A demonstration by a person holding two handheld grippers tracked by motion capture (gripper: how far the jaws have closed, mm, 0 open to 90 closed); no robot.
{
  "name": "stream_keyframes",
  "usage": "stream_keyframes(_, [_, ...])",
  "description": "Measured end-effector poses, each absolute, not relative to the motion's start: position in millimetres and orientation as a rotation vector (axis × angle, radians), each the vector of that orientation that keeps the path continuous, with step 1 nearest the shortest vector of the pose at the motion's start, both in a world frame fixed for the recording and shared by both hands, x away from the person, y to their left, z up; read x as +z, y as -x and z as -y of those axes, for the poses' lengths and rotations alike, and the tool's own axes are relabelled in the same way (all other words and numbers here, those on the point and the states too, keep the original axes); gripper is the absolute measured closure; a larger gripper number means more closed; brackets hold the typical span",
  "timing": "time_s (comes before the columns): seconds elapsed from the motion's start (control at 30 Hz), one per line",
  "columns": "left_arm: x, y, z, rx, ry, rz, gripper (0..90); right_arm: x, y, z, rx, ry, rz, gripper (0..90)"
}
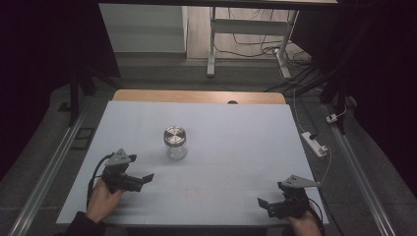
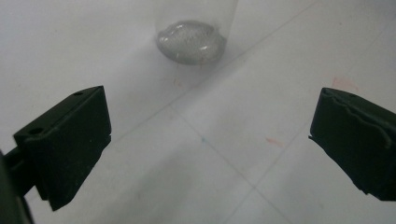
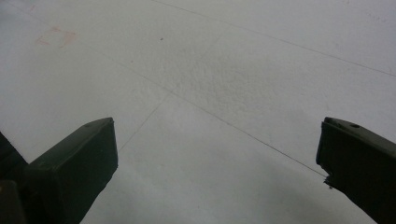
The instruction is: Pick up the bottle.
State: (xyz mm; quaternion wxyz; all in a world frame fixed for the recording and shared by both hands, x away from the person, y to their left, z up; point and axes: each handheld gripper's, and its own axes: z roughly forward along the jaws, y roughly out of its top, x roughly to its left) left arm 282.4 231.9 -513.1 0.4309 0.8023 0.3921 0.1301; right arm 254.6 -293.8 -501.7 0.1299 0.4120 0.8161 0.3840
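No brand, label or legible writing could be made out on anything in view.

The left gripper (image 1: 142, 179) was held low over the table (image 1: 236, 147) near its left front corner, gripped by the person's left hand (image 1: 102, 199). Its jaws were spread wide, with nothing between them and nothing touched; in the left gripper view only bare white surface, faint seam lines and a few reddish marks were seen in the gap of the left gripper (image 2: 205, 140).

The right gripper (image 1: 265, 205) was held near the right front corner of the table, its jaws likewise set wide apart and empty. In the right gripper view the right gripper (image 3: 217, 154) was seen over plain tabletop crossed by thin lines.

A clear glass jar (image 1: 175, 142) with a shiny metal lid (image 1: 174, 134) was standing upright a little left of the table's centre, apart from both grippers and nearer the left one. Its base was seen ahead of the left jaws as the jar (image 2: 191, 42), untouched.
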Motion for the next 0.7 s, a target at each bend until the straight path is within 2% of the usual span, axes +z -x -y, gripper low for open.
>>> stream_keyframes(0.7, [-515,-340,-192,0.319,-2.042,-0.961,0.0,-502,-255,294,1.12,-1.193,-2.383,0.0])
